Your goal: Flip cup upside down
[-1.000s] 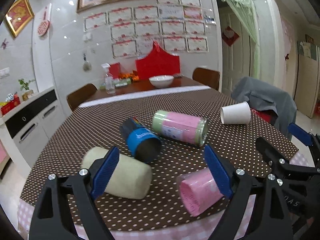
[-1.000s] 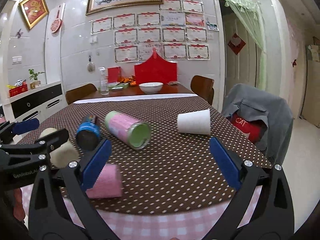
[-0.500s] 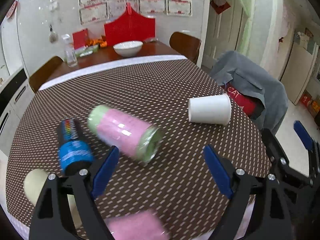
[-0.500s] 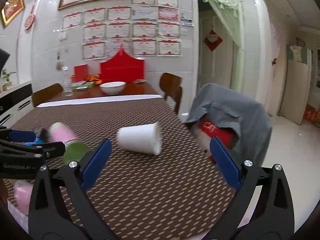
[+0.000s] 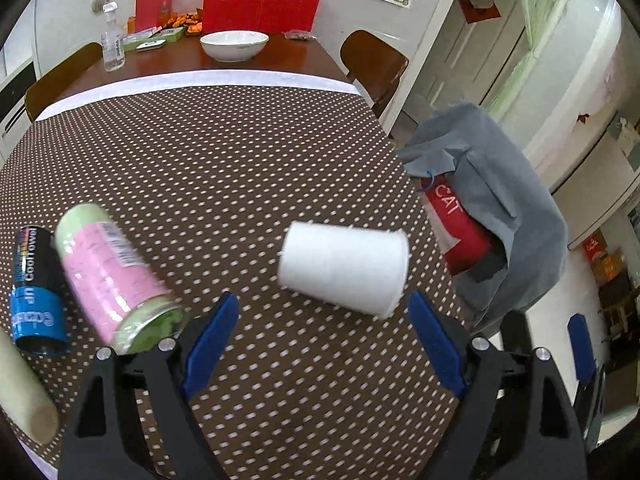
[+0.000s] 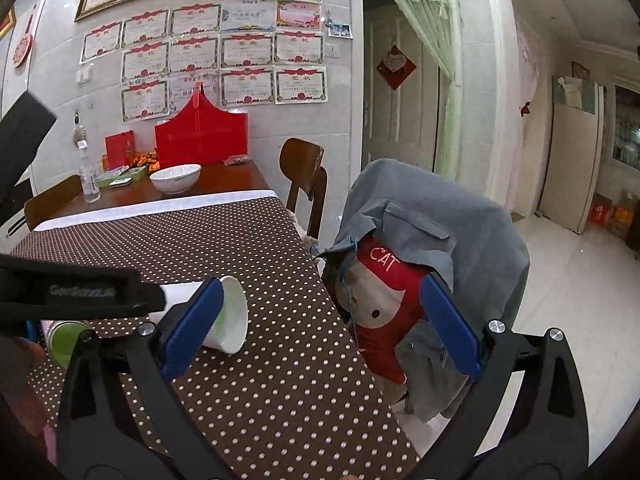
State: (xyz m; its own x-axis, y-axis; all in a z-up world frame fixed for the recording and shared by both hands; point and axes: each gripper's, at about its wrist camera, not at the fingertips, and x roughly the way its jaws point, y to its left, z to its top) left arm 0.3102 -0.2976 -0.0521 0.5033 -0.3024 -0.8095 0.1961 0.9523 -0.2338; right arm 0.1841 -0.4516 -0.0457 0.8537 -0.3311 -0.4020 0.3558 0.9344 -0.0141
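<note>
Cup (image 5: 343, 268) first: white and lying on its side on the dotted brown tablecloth (image 5: 224, 168), it is sitting at about 12 o'clock from your left gripper (image 5: 326, 344), just beyond the blue pads and not touching either one. Its open rim is pointing toward 3 o'clock, toward the table edge, and its closed base toward 9 o'clock. You are holding the left gripper with its jaws spread wide and nothing between them.

From your right wrist camera the same cup (image 6: 228, 314) is showing at roughly 10 o'clock, its open mouth turned toward you, partly hidden behind the left-hand blue pad. Your right gripper (image 6: 318, 326) is also standing wide apart and gripping nothing, hanging past the table edge in front of the chair draped in a grey jacket (image 6: 444, 240) with a red cushion (image 6: 380, 292).

At 9 o'clock from the cup in the left view, a pink and green canister (image 5: 114, 280) is lying on its side, with a black and blue can (image 5: 36, 292) just beside it. A white bowl (image 5: 234, 45) is resting well apart on the far wooden table.
</note>
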